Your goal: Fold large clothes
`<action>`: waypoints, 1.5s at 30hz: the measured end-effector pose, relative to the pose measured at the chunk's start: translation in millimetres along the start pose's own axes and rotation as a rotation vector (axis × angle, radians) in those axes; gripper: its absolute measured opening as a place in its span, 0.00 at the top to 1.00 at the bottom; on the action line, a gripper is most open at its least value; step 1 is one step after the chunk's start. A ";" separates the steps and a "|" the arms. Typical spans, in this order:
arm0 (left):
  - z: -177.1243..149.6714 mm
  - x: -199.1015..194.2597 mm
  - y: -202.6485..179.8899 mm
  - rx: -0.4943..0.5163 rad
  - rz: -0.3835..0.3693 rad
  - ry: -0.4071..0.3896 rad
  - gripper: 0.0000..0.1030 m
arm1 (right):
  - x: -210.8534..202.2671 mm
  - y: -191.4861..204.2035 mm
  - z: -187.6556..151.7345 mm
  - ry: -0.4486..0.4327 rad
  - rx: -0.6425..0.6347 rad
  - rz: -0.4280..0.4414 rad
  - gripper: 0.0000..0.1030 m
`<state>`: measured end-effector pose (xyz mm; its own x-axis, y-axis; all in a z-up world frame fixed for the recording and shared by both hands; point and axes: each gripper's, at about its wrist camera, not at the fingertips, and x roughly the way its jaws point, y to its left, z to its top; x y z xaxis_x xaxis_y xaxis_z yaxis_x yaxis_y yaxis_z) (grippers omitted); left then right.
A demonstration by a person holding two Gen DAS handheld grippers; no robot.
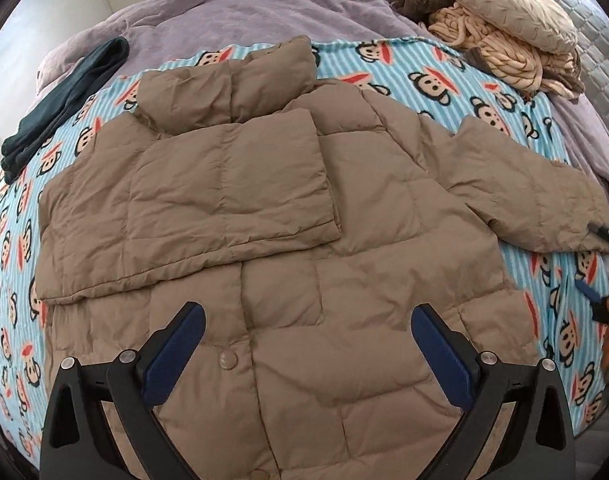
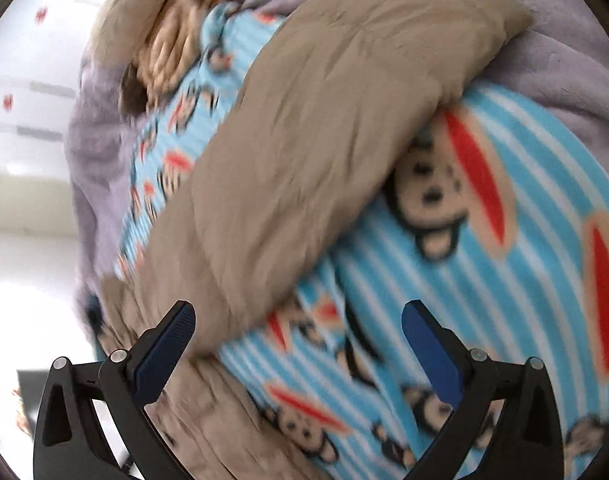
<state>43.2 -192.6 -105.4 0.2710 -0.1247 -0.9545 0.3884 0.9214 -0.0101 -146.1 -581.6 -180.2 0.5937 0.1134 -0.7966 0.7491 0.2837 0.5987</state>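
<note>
While both tongs, left (image 1: 308,322) and right (image 2: 298,320), gape empty, quilted puffy tan jacket (image 1: 288,216), one sleeve folded, striped fleece blanket (image 1: 544,312).

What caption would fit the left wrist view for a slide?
Open left gripper above a tan puffer jacket on a monkey-print blanket: one sleeve folded across the chest, the other outstretched.

The right wrist view is smeared; the jacket's (image 1: 264,240) hem runs off the bottom edge.
</note>
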 end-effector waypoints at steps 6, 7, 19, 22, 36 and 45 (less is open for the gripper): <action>8.2 -0.7 1.1 -0.019 -0.027 -0.006 0.00 | 7.6 -25.8 46.7 -0.074 0.211 0.173 0.00; 9.9 -1.5 1.2 -0.023 -0.028 -0.009 0.00 | 9.8 -28.5 54.6 -0.084 0.241 0.210 0.00; 25.9 -14.4 27.5 -0.047 -0.017 -0.069 0.00 | 6.8 -0.2 83.1 -0.095 0.281 0.285 0.92; 30.3 -18.2 42.0 -0.054 -0.007 -0.091 0.00 | -1.6 35.3 83.0 -0.112 0.165 0.282 0.92; 49.1 -13.3 135.3 -0.204 0.035 -0.166 0.00 | 18.7 283.9 -36.0 -0.060 -0.735 0.229 0.92; 35.4 6.2 182.2 -0.283 0.066 -0.151 0.00 | 125.2 330.3 -194.0 0.155 -1.180 0.062 0.92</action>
<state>146.8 -38.5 -102.6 0.4232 -0.0948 -0.9011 0.1112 0.9924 -0.0521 118.6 -288.9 -98.3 0.5168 0.2482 -0.8194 -0.0605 0.9653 0.2542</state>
